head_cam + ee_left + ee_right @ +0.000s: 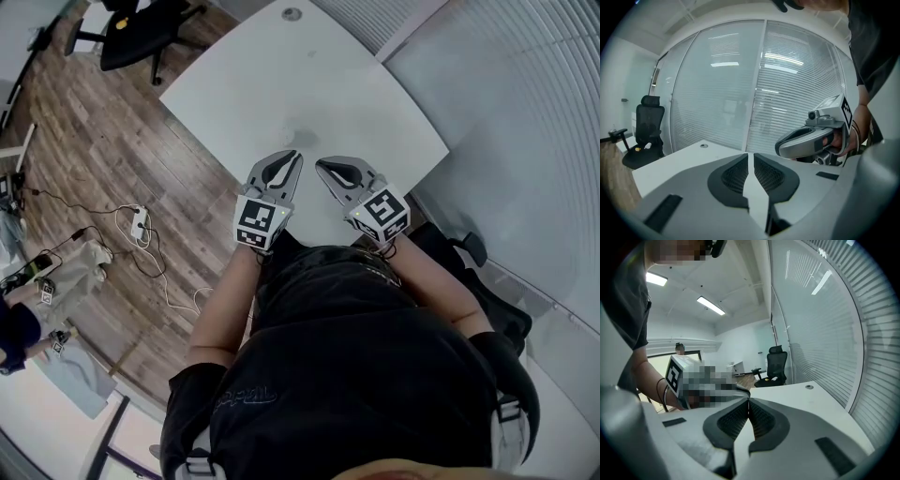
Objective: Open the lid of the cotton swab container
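Container: it appears in no view, and none stands on the visible part of the table (309,84).
Left gripper (293,156): the jaws are all but together with nothing between them, held above the near table edge.
Right gripper (323,165): the jaws are together and empty, just beside the left.
Risk, search: with the target unseen, a reach now would likely go astray.
Risk, jaws: closed tips would likely shove or tip the container instead of taking the lid.
Risk, crowding: the grippers sit close together, so a turn inward could knock one against the other.
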